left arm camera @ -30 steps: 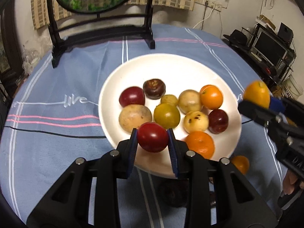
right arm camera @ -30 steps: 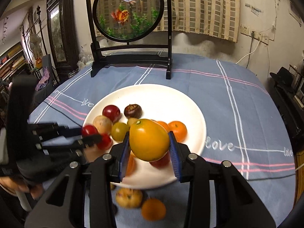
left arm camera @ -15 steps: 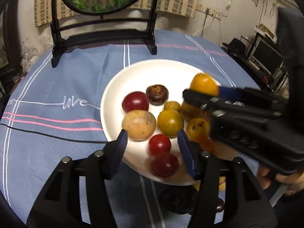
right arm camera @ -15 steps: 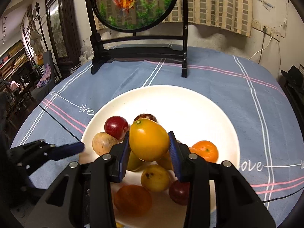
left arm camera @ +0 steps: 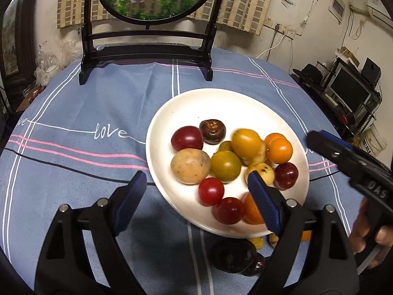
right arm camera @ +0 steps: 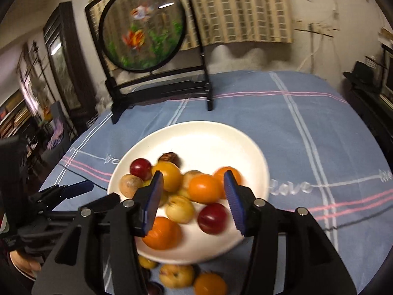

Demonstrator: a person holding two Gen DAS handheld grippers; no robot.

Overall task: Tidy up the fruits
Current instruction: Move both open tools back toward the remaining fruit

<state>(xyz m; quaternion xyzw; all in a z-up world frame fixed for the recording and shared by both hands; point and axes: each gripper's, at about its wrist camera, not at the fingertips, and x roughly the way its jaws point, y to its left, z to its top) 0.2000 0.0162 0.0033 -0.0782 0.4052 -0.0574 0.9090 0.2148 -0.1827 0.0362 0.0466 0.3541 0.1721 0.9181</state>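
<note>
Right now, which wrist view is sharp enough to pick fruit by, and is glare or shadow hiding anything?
Left wrist: sharp, the white plate evenly lit, mild sheen on the red tomato, fruit under the plate's near rim in shadow. Right wrist: motion-blurred throughout, plate fruit smeared; both bend at the edges.

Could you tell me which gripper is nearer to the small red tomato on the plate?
Left. The left gripper hangs open right over the tomato; the right gripper is off beyond the plate's far side.
</note>
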